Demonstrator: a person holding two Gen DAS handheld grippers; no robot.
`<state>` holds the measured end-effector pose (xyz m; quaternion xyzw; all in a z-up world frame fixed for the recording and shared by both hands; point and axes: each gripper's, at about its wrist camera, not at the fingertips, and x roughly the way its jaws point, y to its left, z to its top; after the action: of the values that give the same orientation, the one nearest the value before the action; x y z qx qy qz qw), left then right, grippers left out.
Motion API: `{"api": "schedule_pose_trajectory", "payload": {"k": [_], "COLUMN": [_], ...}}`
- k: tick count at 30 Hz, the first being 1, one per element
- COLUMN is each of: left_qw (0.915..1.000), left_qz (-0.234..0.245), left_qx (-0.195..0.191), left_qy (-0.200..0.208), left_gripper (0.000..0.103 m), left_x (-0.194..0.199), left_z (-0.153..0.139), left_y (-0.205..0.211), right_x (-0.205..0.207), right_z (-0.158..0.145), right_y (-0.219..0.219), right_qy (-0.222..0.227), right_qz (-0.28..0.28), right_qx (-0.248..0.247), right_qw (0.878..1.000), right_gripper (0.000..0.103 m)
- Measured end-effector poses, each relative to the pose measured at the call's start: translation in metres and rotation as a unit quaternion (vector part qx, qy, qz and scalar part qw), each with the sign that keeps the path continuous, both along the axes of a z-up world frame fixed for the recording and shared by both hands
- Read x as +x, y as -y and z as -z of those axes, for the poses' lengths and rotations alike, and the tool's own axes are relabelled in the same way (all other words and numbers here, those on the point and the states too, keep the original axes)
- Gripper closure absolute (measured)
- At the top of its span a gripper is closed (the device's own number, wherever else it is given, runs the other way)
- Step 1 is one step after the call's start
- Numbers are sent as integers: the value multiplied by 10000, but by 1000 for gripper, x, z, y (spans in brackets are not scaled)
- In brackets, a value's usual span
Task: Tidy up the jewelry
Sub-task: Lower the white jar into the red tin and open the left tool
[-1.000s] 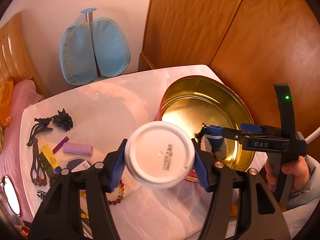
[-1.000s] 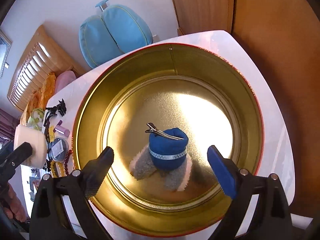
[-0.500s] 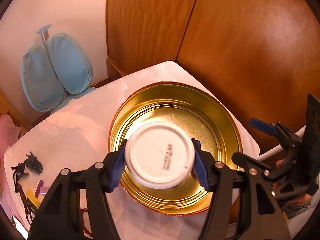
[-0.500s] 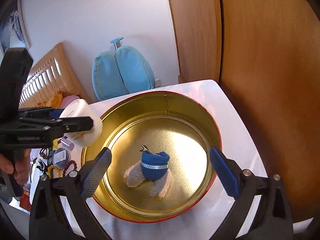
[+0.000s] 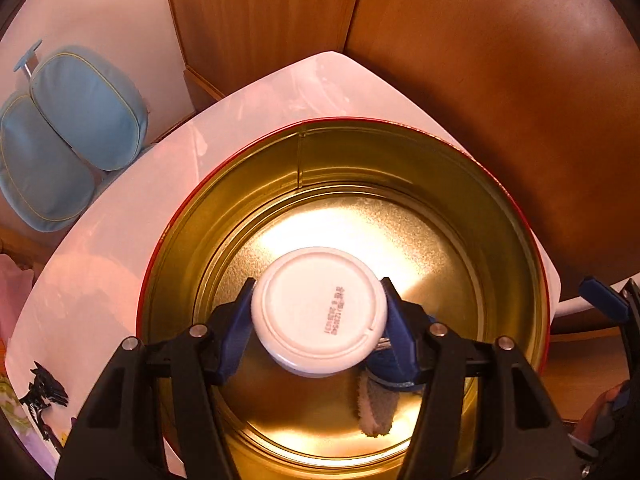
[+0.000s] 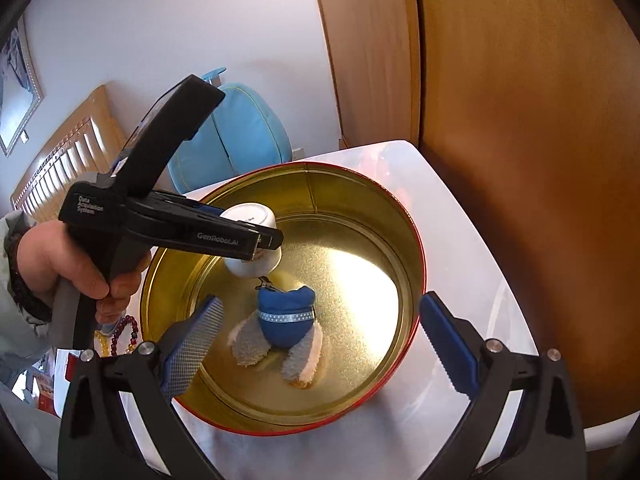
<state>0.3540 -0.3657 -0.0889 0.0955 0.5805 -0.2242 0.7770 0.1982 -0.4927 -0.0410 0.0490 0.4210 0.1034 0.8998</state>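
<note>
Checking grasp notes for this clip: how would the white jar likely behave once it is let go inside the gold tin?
The white jar looks rigid; the left gripper pinches its round sides without denting them. Being round, it may roll if released tilted on the smooth gold tin floor. Its glossy surface could slip. It might bump the blue plush hair clip.

Both grippers are black, with blue ribbed pads and silver screws. The left gripper (image 6: 256, 240) bears white "GenRobot.AI" lettering. A grey sleeve (image 6: 16, 320) covers the wrist.
</note>
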Motion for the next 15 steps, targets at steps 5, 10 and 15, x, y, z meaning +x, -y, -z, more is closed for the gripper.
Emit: {"api": "schedule_pose_trajectory", "payload": {"k": [5,10,15], "left_qw": [9996,9992,9994], "left_qz": [62,115,52], "left_qx": [264,373,331], "left_qy": [-2,-32,79], "left_gripper": [43,43,43], "left_x": [14,17,12], "left_z": [8,16,11], "left_y": [10,16,12], "right_x": [7,8,12], "right_z": [3,4,2], "right_y": [2,4,5], "right_qy": [-32,-84,-97], "right_qz": [1,21,18], "right_qx": [50,65,99], "right_qw": [10000,9999,9999], "right_gripper": [4,4,4]}}
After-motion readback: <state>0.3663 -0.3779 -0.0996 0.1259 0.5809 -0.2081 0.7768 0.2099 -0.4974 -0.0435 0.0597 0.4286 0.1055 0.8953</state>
